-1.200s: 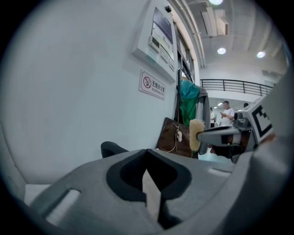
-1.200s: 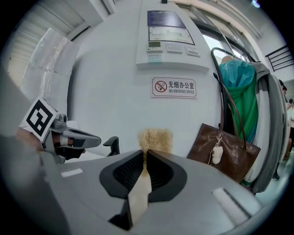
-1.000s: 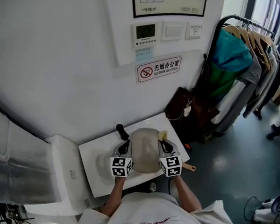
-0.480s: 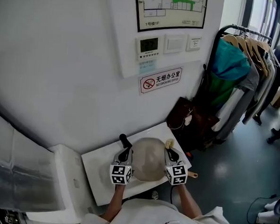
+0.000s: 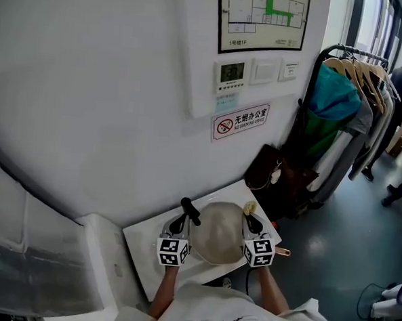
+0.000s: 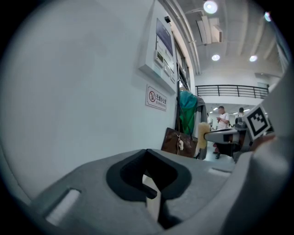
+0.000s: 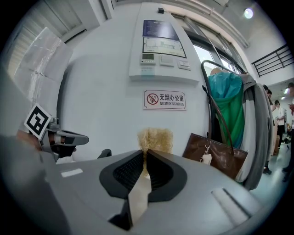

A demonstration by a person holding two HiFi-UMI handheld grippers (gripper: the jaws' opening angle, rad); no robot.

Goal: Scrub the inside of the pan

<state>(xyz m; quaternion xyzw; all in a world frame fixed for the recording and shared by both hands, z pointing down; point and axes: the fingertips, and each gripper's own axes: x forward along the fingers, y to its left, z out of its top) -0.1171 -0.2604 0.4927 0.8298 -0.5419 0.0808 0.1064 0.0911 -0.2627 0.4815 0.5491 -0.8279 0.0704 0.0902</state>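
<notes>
Pan [image 5: 216, 242], lifted higher, hangs beside left hand-held gripper [image 5: 181, 222].

Steep overhead view, two low close-ups

A round beige-grey pan [image 5: 216, 240], black handle [image 5: 190, 211] at its upper left; a fluffy pale-headed brush [image 7: 154, 139] is beside its right rim.

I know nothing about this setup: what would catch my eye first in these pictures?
Low in the head view, a person holds two tools bearing black-and-white marker cubes: the left tool grips the black handle of a pale round pan, the right tool a brush with a fluffy yellowish head. They are above a small white table against a white wall with a red no-smoking sign, and a crowded coat rack stands to the right.
</notes>
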